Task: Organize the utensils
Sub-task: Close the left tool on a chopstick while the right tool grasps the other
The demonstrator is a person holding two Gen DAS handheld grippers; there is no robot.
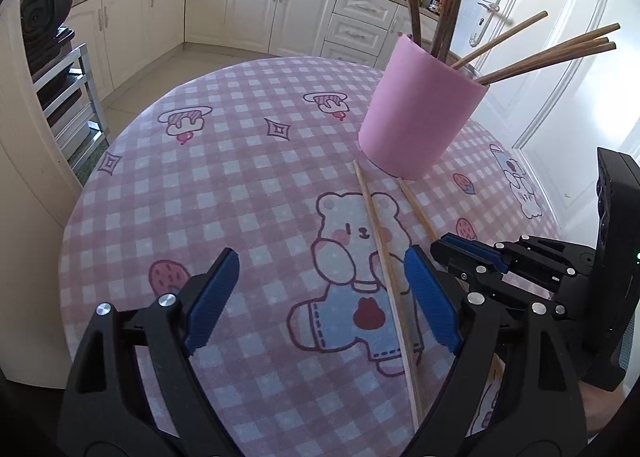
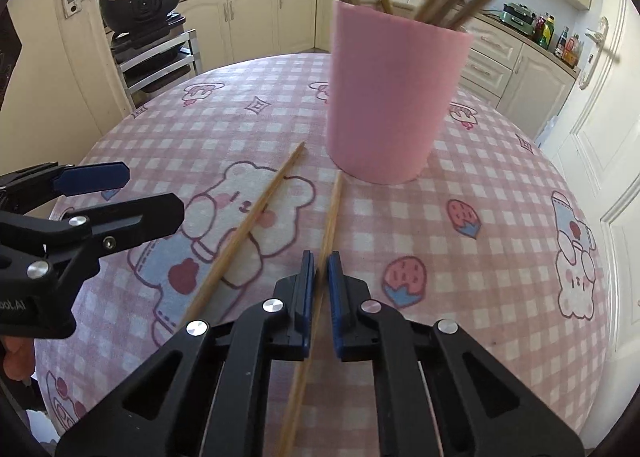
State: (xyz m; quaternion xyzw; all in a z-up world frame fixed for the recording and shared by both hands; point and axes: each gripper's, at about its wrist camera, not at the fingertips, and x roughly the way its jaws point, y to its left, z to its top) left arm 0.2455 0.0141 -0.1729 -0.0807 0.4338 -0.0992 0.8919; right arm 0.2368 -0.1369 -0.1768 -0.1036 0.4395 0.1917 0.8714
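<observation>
Chopsticks (image 2: 256, 213) lie before pink cup (image 2: 388, 97).

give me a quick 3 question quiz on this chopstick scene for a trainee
1. True or false: the right gripper is shut on a chopstick.
2. How many chopsticks lie loose on the tablecloth? A) one B) two C) four
3. Fill in: the left gripper has its jaws ____, with nothing pressed between the pads.

Key
1. True: its blue pads close on the chopstick nearer the pink cup.
2. B: two, that one and the other chopstick, which lies between the left gripper's jaws; the rest stand in the cup.
3. Open.
</observation>
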